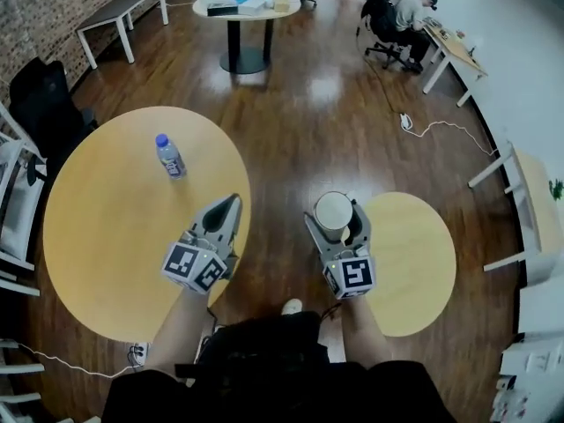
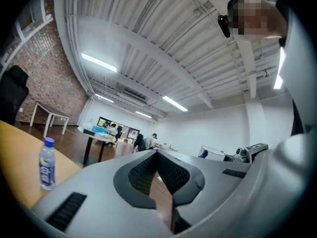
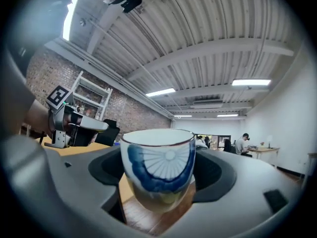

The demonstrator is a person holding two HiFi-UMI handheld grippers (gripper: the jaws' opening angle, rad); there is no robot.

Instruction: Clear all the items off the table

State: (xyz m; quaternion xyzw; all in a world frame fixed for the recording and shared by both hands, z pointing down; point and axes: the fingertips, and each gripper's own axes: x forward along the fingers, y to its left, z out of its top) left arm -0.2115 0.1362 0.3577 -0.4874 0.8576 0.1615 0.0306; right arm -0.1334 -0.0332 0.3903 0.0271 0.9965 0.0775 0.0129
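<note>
Holding a blue-and-white cup (image 3: 158, 165) upright, the right tongs (image 1: 337, 223) are clamped on its sides, over the wood floor (image 1: 282, 148) between the big round table (image 1: 97, 236) and the small round table (image 1: 423, 263). Jaws of the left tongs (image 1: 230, 206) are pressed together with nothing between them, tips over the big round table's edge. A blue-capped water bottle (image 1: 169, 157) stands upright on the big round table, well ahead of the left tongs
</note>
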